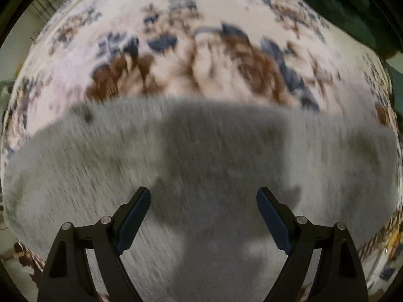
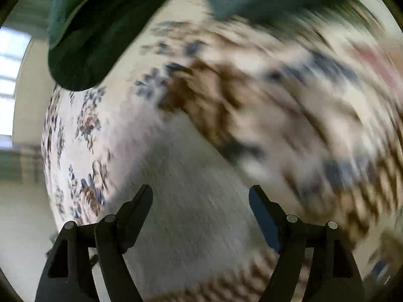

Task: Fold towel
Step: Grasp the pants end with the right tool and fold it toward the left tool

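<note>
Left wrist view: the left gripper, a black two-finger tool with dark blue pads, points down at a grey, fluffy terry towel that lies flat on a cream tablecloth printed with brown and blue flowers. Its fingers are spread wide, with nothing between them; whether their tips touch the pile cannot be told. The towel fills the lower half of this view, and its far edge runs straight across the middle of the picture, with the brown flower motif just beyond it. A dark shadow falls on the towel ahead of the fingers. A dark green fabric mass occupies the upper right corner, at the far edge of the cloth. The whole picture is streaked by motion blur.

Right wrist view: the right gripper, of the same black build, is tilted down over the same grey towel, which here reaches from between the fingers up and to the left across the flowered cloth. Its fingers also stand well apart and pinch nothing. The dark green fabric hangs over the cloth at upper left, and a bright window shows at the left rim. The right half of this view is heavily blurred.
</note>
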Action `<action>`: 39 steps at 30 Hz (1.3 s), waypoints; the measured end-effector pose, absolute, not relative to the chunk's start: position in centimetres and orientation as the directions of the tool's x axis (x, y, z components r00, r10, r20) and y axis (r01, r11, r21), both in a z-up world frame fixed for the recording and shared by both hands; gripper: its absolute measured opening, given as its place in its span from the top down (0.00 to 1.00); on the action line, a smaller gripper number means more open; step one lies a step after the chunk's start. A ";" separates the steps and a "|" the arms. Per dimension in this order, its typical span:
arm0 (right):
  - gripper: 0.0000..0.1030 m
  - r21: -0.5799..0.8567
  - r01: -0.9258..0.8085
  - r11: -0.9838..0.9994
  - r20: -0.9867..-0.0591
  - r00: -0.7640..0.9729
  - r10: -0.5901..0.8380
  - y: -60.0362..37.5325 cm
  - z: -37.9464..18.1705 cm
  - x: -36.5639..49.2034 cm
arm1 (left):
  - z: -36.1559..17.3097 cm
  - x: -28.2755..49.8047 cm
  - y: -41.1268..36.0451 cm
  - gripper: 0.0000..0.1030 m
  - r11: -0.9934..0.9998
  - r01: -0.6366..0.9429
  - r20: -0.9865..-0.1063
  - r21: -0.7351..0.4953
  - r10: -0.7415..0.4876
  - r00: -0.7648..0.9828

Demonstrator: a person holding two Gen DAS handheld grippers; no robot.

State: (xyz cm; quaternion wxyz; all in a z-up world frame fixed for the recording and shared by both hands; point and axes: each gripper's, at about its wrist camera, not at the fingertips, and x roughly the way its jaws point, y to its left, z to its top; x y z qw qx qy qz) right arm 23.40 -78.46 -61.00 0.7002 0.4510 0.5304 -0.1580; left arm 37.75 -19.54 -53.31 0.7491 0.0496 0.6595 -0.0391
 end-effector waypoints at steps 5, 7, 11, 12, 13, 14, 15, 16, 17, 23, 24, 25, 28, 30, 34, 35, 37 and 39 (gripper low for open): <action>0.22 0.576 0.761 0.300 -0.805 0.462 0.373 -75.7 -66.9 15.6 | -57.1 35.4 -18.2 0.16 0.996 0.094 -0.999 -0.011 -0.016 0.048; 0.22 0.627 0.752 0.203 -0.755 0.523 0.395 -74.8 -69.4 14.7 | -57.8 35.2 -17.6 0.12 0.996 0.082 -0.998 -0.028 -0.032 0.053; 0.21 0.751 0.659 0.035 -0.630 0.699 0.338 -73.5 -73.3 14.6 | -58.8 35.5 -17.4 0.00 0.995 0.074 -0.996 -0.068 -0.072 0.050; 0.21 0.792 0.611 0.004 -0.581 0.751 0.315 -73.3 -73.6 14.7 | -59.1 35.6 -17.4 0.00 0.995 0.067 -0.996 -0.070 -0.073 0.047; 0.21 0.827 0.560 -0.036 -0.529 0.799 0.285 -73.0 -74.0 14.9 | -59.4 35.8 -17.4 0.00 0.996 0.060 -0.997 -0.068 -0.070 0.042; 0.21 0.844 0.532 -0.068 -0.498 0.825 0.268 -72.8 -74.5 15.2 | -59.6 35.9 -17.4 0.00 0.997 0.051 -0.997 -0.066 -0.068 0.037; 0.21 0.857 0.507 -0.089 -0.471 0.843 0.261 -72.5 -74.8 15.6 | -59.9 36.1 -17.5 0.00 0.997 0.042 -0.998 -0.058 -0.060 0.034; 0.22 0.870 0.482 -0.101 -0.445 0.857 0.259 -72.3 -75.1 16.3 | -60.0 36.2 -17.6 0.00 0.998 0.038 -0.998 -0.045 -0.046 0.032; 0.23 0.872 0.479 -0.099 -0.441 0.858 0.263 -72.1 -75.2 16.9 | -60.1 36.1 -17.9 0.00 0.999 0.038 -0.999 -0.028 -0.029 0.033; 0.83 0.844 0.536 0.036 -0.520 0.798 0.304 -71.6 -74.3 21.1 | -60.3 36.9 -18.4 0.00 1.000 0.013 -1.000 -0.007 -0.007 0.002; 0.84 0.839 0.542 0.039 -0.529 0.798 0.289 -71.7 -73.8 21.1 | -59.9 36.8 -18.3 0.00 1.000 0.006 -1.000 -0.021 -0.021 0.002; 0.84 0.836 0.546 0.046 -0.537 0.799 0.269 -72.0 -72.9 21.0 | -59.4 37.4 -18.1 0.00 0.999 0.001 -0.999 -0.035 -0.035 0.008; 0.85 0.835 0.533 0.136 -0.549 0.799 0.245 -71.5 -68.9 21.2 | -56.8 37.3 -16.8 0.00 0.997 -0.021 -0.996 -0.070 -0.068 0.064; 0.85 0.825 0.518 0.226 -0.563 0.790 0.245 -69.8 -65.8 22.3 | -54.6 37.1 -15.5 0.00 0.996 -0.045 -0.991 -0.079 -0.074 0.112; 0.85 0.796 0.433 0.423 -0.563 0.786 0.254 -64.3 -57.7 24.7 | -49.8 36.5 -11.4 0.00 0.987 -0.110 -0.976 -0.113 -0.089 0.201; 0.85 0.783 0.406 0.472 -0.564 0.784 0.260 -62.4 -55.8 25.1 | -48.9 36.0 -10.1 0.00 0.985 -0.124 -0.972 -0.119 -0.090 0.218; 0.85 0.734 0.345 0.585 -0.577 0.771 0.268 -57.9 -52.2 26.8 | -46.7 35.2 -8.5 0.00 0.980 -0.155 -0.965 -0.125 -0.083 0.250; 0.85 0.660 0.291 0.692 -0.612 0.743 0.271 -53.3 -49.5 28.1 | -45.3 35.1 -5.8 0.00 0.975 -0.187 -0.960 -0.123 -0.069 0.272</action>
